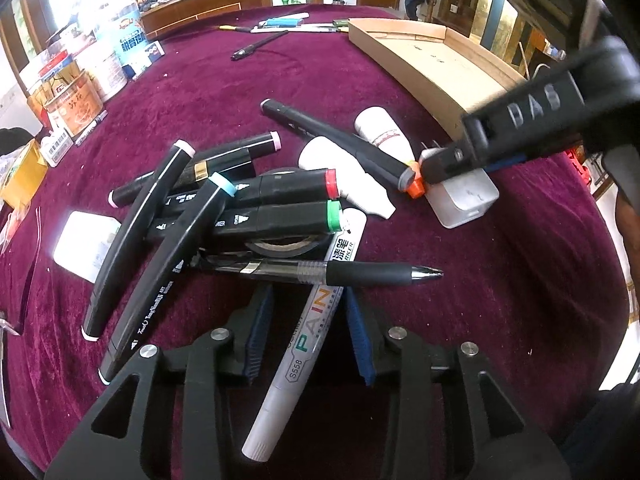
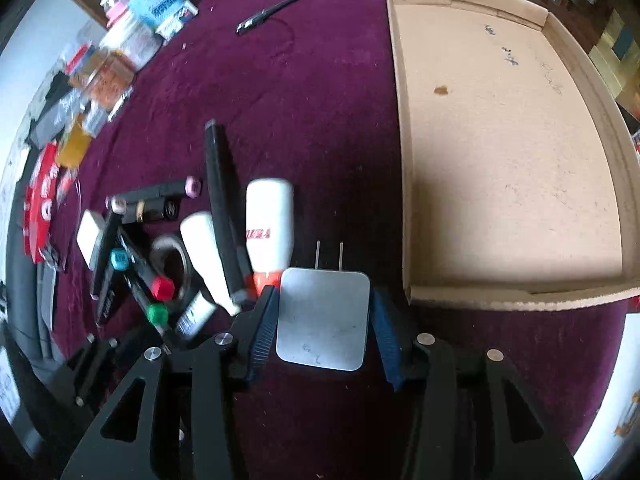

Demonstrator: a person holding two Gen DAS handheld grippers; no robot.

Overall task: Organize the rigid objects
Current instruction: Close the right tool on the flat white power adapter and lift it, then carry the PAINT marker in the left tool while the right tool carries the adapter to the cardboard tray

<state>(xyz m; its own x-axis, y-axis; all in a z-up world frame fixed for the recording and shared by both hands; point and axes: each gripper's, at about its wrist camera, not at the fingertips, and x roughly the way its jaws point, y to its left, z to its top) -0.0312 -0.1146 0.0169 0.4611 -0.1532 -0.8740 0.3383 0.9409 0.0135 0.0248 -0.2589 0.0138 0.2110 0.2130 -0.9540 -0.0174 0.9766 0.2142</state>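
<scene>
Maroon cloth [image 2: 320, 120]: charger [image 2: 322, 318] between right tongs [image 2: 324, 328].

cardboard tray [image 2: 508, 152] floor bare, marker pile [image 1: 224, 204] crowding left

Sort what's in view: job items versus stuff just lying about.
Job: charger between the right gripper's jaws, paint marker between the left gripper's jaws, black markers, pen, tray.
Lying about: tins, boxes.

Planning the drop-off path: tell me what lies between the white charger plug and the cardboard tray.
Nothing: in the right wrist view, only bare maroon tablecloth separates the white charger plug, sitting between the right gripper jaws, from the cardboard tray.
</scene>
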